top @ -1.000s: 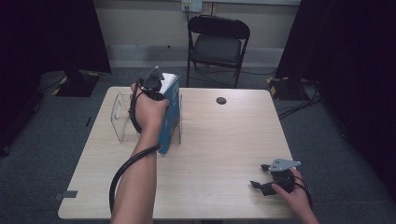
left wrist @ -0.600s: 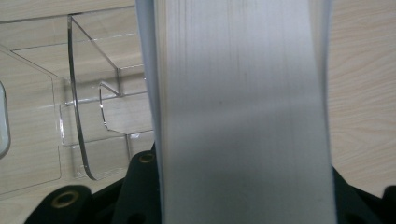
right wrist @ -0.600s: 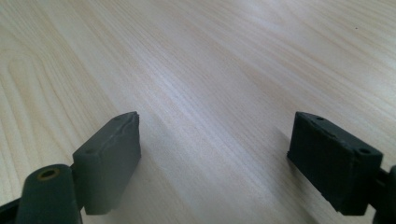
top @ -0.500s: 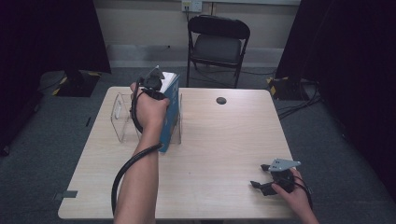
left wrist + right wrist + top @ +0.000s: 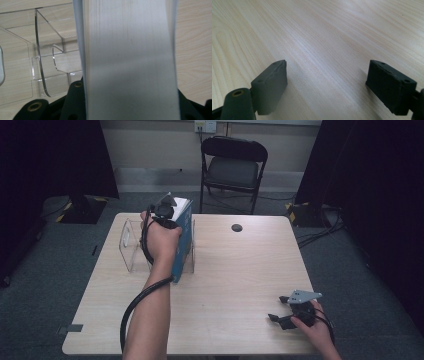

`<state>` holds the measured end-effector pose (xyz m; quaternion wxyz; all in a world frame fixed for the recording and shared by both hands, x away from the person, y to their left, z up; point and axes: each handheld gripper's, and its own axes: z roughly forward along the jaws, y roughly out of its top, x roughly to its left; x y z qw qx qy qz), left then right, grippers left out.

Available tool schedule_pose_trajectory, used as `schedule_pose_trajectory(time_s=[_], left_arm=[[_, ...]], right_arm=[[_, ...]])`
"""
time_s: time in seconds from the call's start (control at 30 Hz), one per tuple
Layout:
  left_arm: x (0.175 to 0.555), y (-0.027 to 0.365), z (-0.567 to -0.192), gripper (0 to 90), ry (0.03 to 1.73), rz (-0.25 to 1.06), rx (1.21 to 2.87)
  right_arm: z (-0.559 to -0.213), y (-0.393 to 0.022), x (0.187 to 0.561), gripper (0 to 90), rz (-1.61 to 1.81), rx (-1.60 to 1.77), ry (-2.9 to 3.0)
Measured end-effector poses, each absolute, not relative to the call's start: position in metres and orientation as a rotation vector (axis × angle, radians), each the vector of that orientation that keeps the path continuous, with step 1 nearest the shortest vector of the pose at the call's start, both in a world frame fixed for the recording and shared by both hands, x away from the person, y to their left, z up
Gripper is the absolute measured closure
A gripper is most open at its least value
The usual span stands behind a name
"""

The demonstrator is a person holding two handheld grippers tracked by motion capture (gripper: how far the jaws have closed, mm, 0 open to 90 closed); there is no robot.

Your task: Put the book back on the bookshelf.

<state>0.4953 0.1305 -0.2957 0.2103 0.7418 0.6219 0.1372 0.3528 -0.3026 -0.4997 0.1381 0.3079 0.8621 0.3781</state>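
A thick blue book (image 5: pixel 184 237) with white pages stands upright at the right end of a clear acrylic rack (image 5: pixel 131 245) on the table's far left. My left gripper (image 5: pixel 165 212) comes down on the book's top edge and is shut on it. In the left gripper view the book's white page edge (image 5: pixel 130 60) runs up between the black jaws, and the clear acrylic rack (image 5: pixel 45 62) lies to its left. My right gripper (image 5: pixel 276 308) rests on the table near the front right corner. Its pads (image 5: pixel 270 85) stand wide open with bare wood between them.
The light wooden table (image 5: pixel 240 270) has a small black round cap (image 5: pixel 237 227) near its far edge. A black folding chair (image 5: pixel 232 165) stands behind the table. Dark curtains hang on both sides, and cables lie on the floor at the right.
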Motion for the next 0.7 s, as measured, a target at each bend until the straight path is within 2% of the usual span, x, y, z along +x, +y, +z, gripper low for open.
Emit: schedule_pose_trajectory(time_s=[0.7], left_arm=[[0.4909,0.1246,-0.2977,58.9,1.703,0.431,2.09]], right_arm=[[-0.4997,-0.3025,0.3528,16.0,1.094,0.889,2.493]])
